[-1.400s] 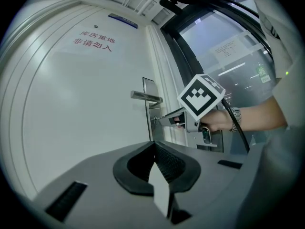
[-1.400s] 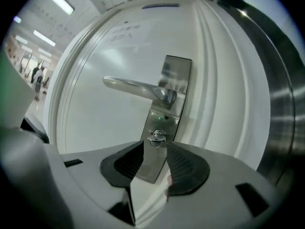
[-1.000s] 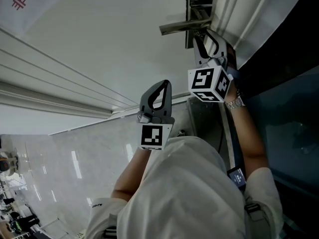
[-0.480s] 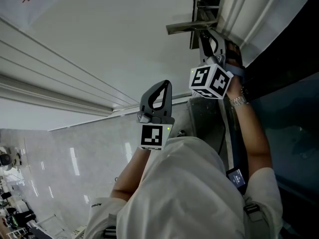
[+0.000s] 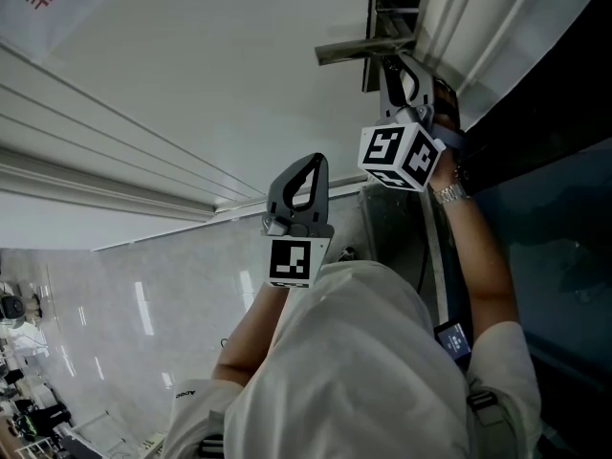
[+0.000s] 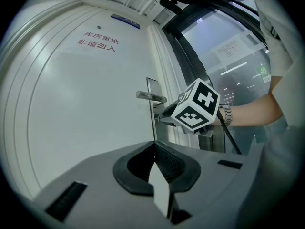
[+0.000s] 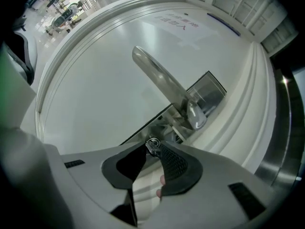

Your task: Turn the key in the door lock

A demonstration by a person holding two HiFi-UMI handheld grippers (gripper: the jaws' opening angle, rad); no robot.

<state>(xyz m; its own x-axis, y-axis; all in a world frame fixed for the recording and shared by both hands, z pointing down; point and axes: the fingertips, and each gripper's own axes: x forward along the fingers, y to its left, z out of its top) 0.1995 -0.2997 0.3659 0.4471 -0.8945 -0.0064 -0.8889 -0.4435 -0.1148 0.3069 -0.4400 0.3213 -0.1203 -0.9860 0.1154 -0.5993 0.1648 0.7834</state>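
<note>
We see the key (image 7: 152, 145), low in the frame's centre below the door handle (image 7: 162, 87), nipped between the narrow-set jaws of the right gripper (image 7: 151, 148), which have just been closing.

white short-sleeved shirt (image 5: 363, 371), loose and plain. silver link-band watch (image 5: 449, 192) on the right wrist. dark strap (image 5: 448, 290) down the right side, small dark tag (image 5: 456, 338) with a bluish face at its end. grey buckle (image 5: 483, 400) at the right shoulder. left claw (image 5: 314, 159): grey loop-shaped shell, black ribbed pads (image 6: 169, 161) inside; white cube (image 5: 290, 260) at its base, black square markers on each face that shows.
</note>
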